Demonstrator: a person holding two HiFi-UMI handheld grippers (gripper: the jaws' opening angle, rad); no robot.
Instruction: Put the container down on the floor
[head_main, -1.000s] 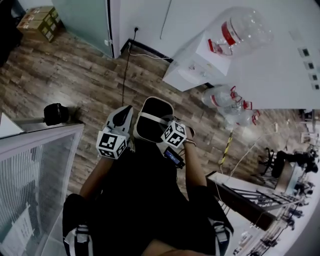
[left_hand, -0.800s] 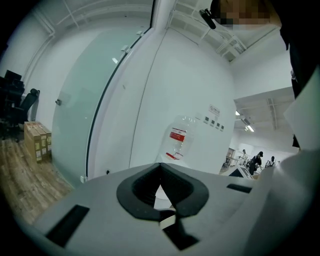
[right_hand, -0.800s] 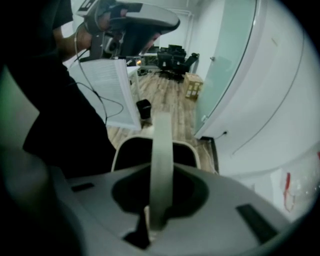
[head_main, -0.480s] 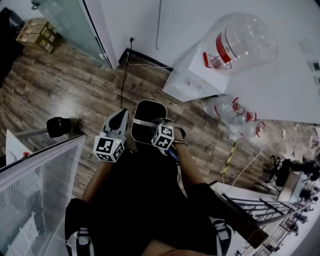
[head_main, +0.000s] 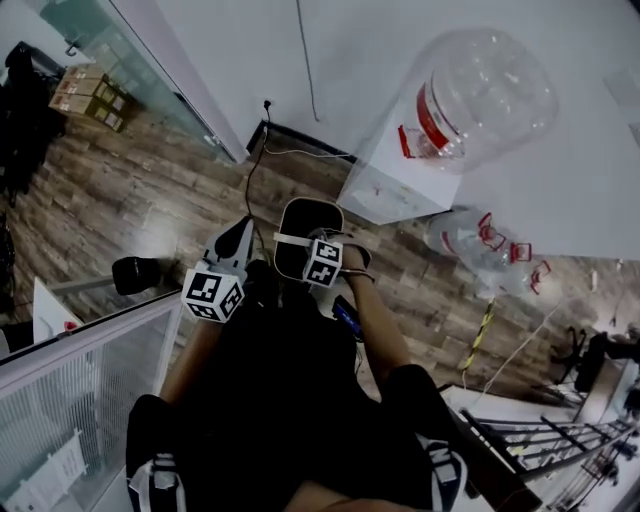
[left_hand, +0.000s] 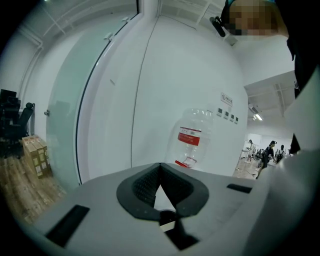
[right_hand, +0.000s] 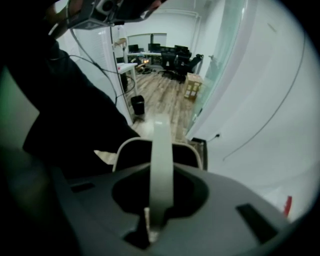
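While right gripper (head_main: 319, 241) clamps pale handle (right_hand: 162, 165) of container (head_main: 309, 205), left gripper (head_main: 244, 227) sits closed, empty; water bottle (head_main: 485, 90) bears red label (head_main: 428, 116), print illegible.

Open wood floor (head_main: 130, 195) lies left of the bin (head_main: 303, 228). Wall (head_main: 350, 70) ahead with a trailing cable (head_main: 250, 170), dispenser (head_main: 392, 190) close on the right; a glass panel (head_main: 80, 370) and perhaps a stool (head_main: 138, 273) hem the near left.

- Black top (head_main: 290, 400) covering the torso.
- Pale grey left gripper (head_main: 243, 228) and right gripper (head_main: 312, 240), each carrying a black-and-white marker cube (head_main: 212, 294).
- Dark shoes (head_main: 152, 478) with white stripes.
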